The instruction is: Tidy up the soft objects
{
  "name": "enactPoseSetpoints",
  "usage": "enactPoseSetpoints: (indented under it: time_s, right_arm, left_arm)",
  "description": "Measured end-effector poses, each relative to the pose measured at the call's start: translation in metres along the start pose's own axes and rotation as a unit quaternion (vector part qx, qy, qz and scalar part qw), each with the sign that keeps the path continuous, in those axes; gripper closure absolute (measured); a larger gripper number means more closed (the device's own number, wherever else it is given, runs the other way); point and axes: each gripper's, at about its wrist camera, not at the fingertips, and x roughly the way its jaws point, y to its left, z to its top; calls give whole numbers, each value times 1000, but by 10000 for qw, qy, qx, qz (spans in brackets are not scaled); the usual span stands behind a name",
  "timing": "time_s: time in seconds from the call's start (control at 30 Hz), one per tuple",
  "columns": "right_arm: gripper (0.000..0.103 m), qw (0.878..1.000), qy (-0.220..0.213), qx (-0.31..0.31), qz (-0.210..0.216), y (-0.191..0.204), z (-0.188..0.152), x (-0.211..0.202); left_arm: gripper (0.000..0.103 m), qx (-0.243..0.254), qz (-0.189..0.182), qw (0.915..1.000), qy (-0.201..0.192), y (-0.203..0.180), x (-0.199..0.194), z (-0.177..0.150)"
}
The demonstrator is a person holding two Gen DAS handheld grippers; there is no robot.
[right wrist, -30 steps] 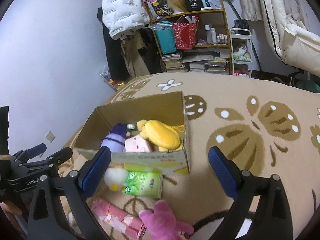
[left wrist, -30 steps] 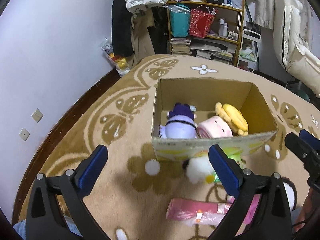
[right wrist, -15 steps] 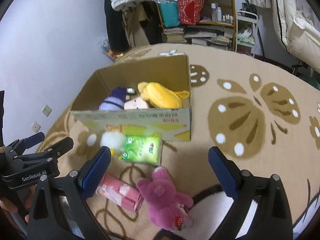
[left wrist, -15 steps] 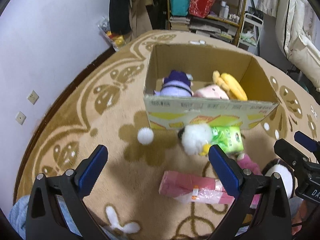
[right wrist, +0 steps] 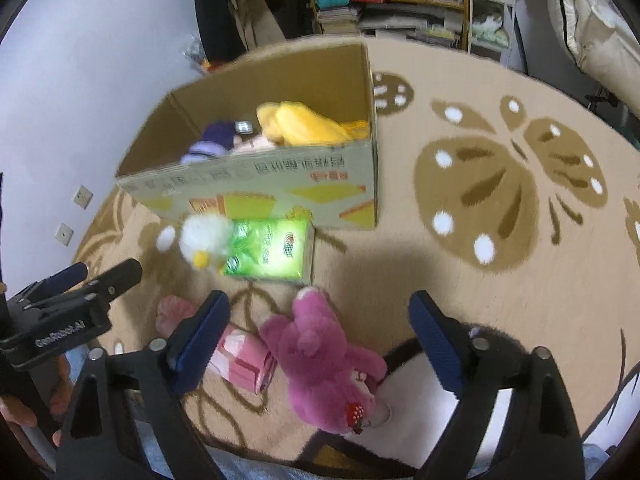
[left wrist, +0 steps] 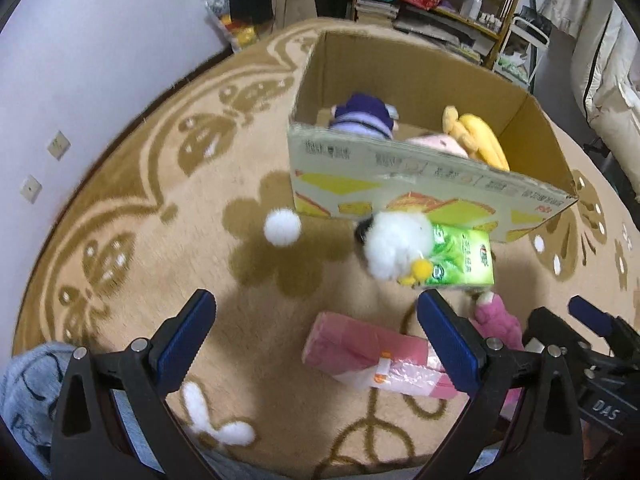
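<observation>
While the cardboard box [right wrist: 256,184] stands ahead of both sets of jaws with its top open, it already holds a purple toy [left wrist: 362,118], a pink toy [left wrist: 438,144] and a yellow toy [right wrist: 304,124], likely because it serves as the bin for sorted soft items.

Left gripper [left wrist: 316,340]: jaws wide apart, nothing between them. A pink packet [left wrist: 360,348] lies just inside the right-hand jaw, partly hidden by it; a white fluffy toy [left wrist: 396,244] and a green tissue pack [left wrist: 460,260] lie ahead, against the box front.

Right gripper [right wrist: 318,340]: jaws have just been closing a little, yet stand broadly open, gripping nothing. A magenta plush bear [right wrist: 324,360] lies on the rug [right wrist: 500,280] between them, nearer the left-hand jaw, untouched. Judged the next item for pickup, since the jaws straddle it from above.

Items outside the box: four, all unsorted, grouped close to its front wall.
</observation>
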Motion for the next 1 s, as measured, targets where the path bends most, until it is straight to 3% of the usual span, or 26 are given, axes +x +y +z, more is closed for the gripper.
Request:
enactPoseSetpoints:
  time_s: [0.33, 0.47, 1.0]
  right_arm:
    - [12, 9963, 844, -124, 33, 6, -7, 33]
    - [12, 9952, 911, -358, -97, 14, -10, 37]
    - [14, 9894, 1436, -67, -181, 4, -19, 58]
  left_arm:
    - [3, 191, -14, 9988, 456, -15, 25, -6]
    - [3, 153, 64, 9982, 578, -17, 34, -8]
    - [3, 306, 375, 9918, 1186, -21, 66, -20]
